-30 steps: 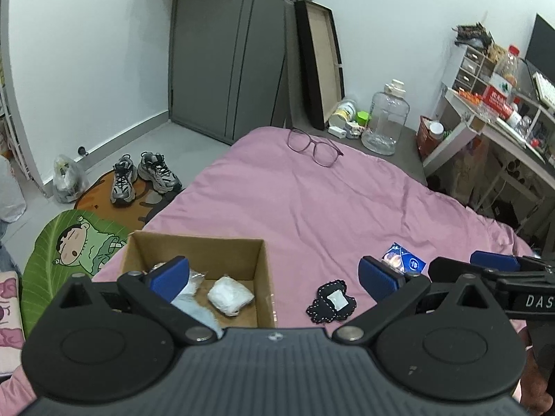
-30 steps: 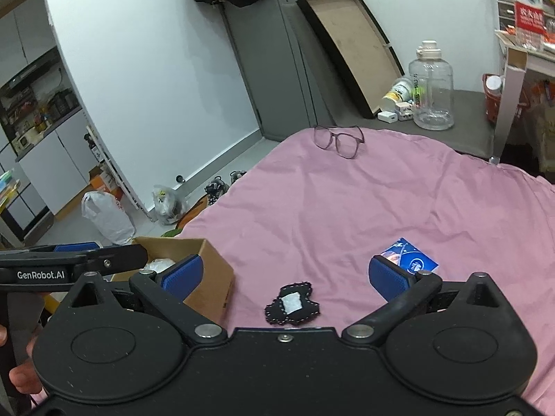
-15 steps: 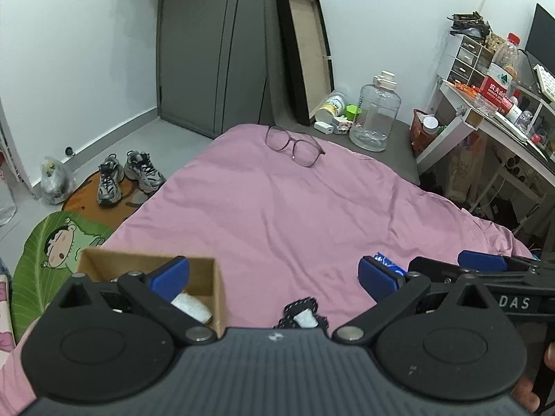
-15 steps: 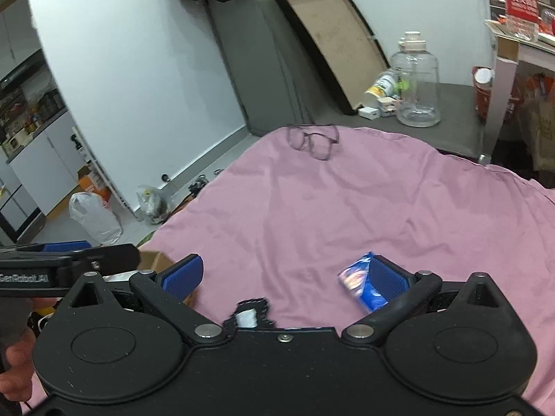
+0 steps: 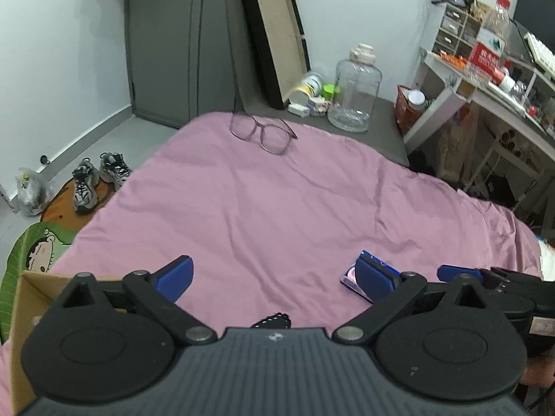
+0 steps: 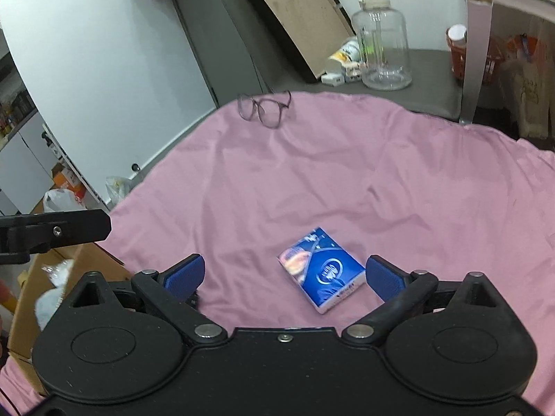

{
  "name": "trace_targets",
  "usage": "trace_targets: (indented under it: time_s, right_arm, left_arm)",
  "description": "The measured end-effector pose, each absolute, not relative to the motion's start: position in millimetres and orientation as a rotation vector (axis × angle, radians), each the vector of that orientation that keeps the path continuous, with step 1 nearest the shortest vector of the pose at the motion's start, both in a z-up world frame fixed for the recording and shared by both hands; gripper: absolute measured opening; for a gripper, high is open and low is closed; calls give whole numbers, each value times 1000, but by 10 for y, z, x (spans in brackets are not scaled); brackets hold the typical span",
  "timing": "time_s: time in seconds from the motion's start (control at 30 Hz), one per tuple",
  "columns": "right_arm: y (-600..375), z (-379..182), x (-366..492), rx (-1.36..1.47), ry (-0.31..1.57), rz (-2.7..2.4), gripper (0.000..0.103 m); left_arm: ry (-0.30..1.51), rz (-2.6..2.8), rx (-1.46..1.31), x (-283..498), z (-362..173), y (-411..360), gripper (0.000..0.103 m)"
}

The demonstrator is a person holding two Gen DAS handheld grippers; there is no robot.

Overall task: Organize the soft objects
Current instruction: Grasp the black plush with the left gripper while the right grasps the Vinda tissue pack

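Note:
A blue soft packet (image 6: 321, 272) lies on the pink bedsheet (image 6: 312, 173), between the fingers of my open, empty right gripper (image 6: 283, 275). In the left wrist view the packet (image 5: 350, 275) is partly hidden behind the right fingertip. My left gripper (image 5: 274, 277) is open and empty above the sheet (image 5: 277, 201). A black-edged soft pad (image 5: 272, 320) peeks out just above the left gripper's body. The cardboard box (image 5: 26, 298) sits at the bed's left edge; in the right wrist view the box (image 6: 38, 291) holds white soft bundles (image 6: 48, 303).
Glasses (image 5: 265, 133) lie at the far end of the bed. A clear jug (image 5: 355, 95), a leaning frame (image 5: 274, 31) and small bottles stand behind. A cluttered desk (image 5: 492, 79) is at right. Shoes (image 5: 97, 178) and a cartoon mat (image 5: 31, 256) lie on the floor at left.
Both grippers moved right, away from the box. The blue packet now lies between my right fingers; the black-edged pad has slipped under the left gripper's body.

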State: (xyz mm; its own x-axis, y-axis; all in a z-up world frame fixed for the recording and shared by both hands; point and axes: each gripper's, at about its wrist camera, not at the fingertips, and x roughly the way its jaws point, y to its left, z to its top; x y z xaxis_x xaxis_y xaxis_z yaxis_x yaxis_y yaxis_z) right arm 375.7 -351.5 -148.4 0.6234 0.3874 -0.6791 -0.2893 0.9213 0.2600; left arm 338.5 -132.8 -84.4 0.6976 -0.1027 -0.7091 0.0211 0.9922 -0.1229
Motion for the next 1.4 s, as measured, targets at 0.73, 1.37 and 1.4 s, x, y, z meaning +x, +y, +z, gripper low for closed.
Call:
trace_targets:
  time_s: [0.73, 1.37, 1.4]
  right_arm:
    - [-3718, -1961, 3876, 143, 840, 386, 91]
    - [-3477, -2126, 3883, -22, 764, 387, 61]
    - [-3483, -2111, 3877, -23, 764, 387, 61]
  left_arm:
    - [1137, 16, -5, 3698, -1851, -1632, 56]
    - [1039, -68, -4, 3578, -1619, -1580, 29]
    - [1039, -68, -9, 3576, -1604, -1560, 29]
